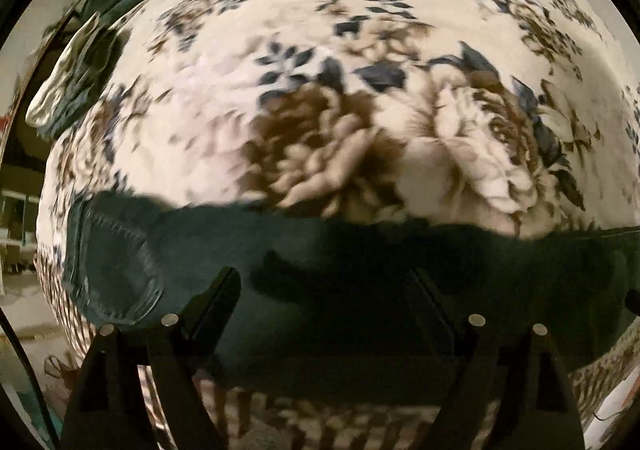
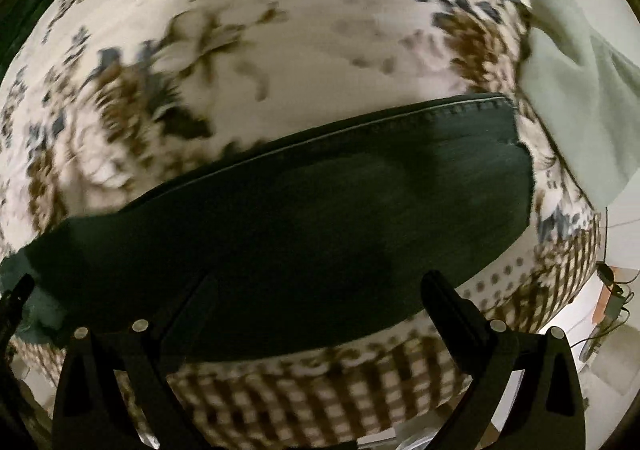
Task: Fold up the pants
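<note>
Hovering spread-fingered (both grippers (image 1: 324,282) (image 2: 320,286)) — over pants (image 2: 300,210).

Floral blanket (image 1: 304,62) with checked border (image 2: 320,398) covers bed. Pale green cloth (image 2: 580,82) at far right edge. Crumpled dark garment (image 1: 76,82) at far left.

Dark green-black pants (image 1: 360,290) of denim-like cloth, spread flat and long across the near edge of a flower-patterned blanket (image 1: 320,50). Back pocket (image 1: 116,270) with pale stitching visible at the left end in the left wrist view, next to the waist part. In the right wrist view, legs (image 2: 300,218) laid together as one band, with a stitched seam along the far edge and the hem (image 2: 520,154) at the right end. Somewhat blurred.
</note>
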A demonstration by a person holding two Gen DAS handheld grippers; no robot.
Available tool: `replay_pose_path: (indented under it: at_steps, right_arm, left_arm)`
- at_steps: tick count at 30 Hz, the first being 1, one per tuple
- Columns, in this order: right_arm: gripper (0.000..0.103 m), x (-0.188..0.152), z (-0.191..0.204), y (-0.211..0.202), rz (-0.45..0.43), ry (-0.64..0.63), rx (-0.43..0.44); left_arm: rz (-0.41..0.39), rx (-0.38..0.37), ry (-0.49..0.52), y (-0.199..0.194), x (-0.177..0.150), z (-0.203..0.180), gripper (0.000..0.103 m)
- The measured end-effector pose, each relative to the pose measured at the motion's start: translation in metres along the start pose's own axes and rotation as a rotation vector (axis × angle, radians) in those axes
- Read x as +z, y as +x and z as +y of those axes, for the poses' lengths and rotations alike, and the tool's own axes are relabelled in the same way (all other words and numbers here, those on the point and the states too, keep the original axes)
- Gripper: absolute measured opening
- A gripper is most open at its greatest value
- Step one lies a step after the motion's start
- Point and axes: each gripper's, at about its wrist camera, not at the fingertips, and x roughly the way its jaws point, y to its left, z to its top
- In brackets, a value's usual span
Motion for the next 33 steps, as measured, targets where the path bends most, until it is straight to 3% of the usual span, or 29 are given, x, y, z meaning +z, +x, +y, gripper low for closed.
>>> replay_pose_path:
  at_steps: [3, 7, 10, 13, 16, 19, 20, 21, 23, 24, 26, 29, 32, 33]
  right_arm:
    - [0.103, 0.01, -0.031, 0.009, -0.009, 0.083, 0.007]
    - [0.103, 0.02, -0.113, 0.025, 0.006, 0.351, 0.051]
    - [0.099, 0.017, -0.175, 0.045, 0.017, 0.556, 0.08]
    - [0.096, 0.018, -0.207, 0.069, 0.047, 0.632, 0.092]
    - [0.095, 0.025, -0.214, 0.085, 0.053, 0.629, 0.128]
    - [0.08, 0.035, -0.203, 0.083, 0.024, 0.579, 0.122]
    - [0.067, 0.037, -0.198, 0.079, 0.004, 0.548, 0.111]
    - [0.047, 0.039, -0.189, 0.074, -0.018, 0.516, 0.099]
    - [0.021, 0.046, -0.164, 0.062, -0.054, 0.434, 0.04]
    - [0.017, 0.049, -0.152, 0.053, -0.077, 0.392, -0.004]
    - [0.014, 0.052, -0.133, 0.034, -0.149, 0.331, -0.05]
    - [0.012, 0.049, -0.121, 0.007, -0.235, 0.303, -0.051]
    - [0.011, 0.04, -0.124, -0.016, -0.299, 0.308, -0.027]
    - [0.011, 0.036, -0.142, -0.016, -0.312, 0.309, -0.017]
  left_arm:
    - [-0.014, -0.003, 0.021, 0.001, 0.007, -0.026, 0.084]
    - [-0.016, -0.015, 0.041, -0.002, 0.008, -0.056, 0.084]
    - [0.016, -0.01, 0.049, 0.009, 0.005, -0.074, 0.084]
    - [0.055, 0.002, 0.059, 0.023, 0.001, -0.084, 0.084]
    - [0.066, 0.019, 0.07, 0.032, -0.003, -0.087, 0.084]
    - [0.07, 0.031, 0.078, 0.037, -0.004, -0.089, 0.084]
    - [0.072, 0.033, 0.076, 0.039, -0.004, -0.089, 0.084]
    - [0.074, 0.034, 0.075, 0.04, -0.003, -0.089, 0.084]
    - [0.078, 0.037, 0.073, 0.041, -0.003, -0.09, 0.084]
    - [0.08, 0.037, 0.072, 0.041, -0.003, -0.09, 0.084]
    - [0.084, 0.031, 0.063, 0.04, -0.002, -0.091, 0.084]
    - [0.086, 0.022, 0.05, 0.04, -0.002, -0.09, 0.084]
    - [0.091, 0.01, 0.035, 0.041, -0.001, -0.086, 0.084]
    - [0.091, 0.008, 0.029, 0.042, -0.001, -0.085, 0.084]
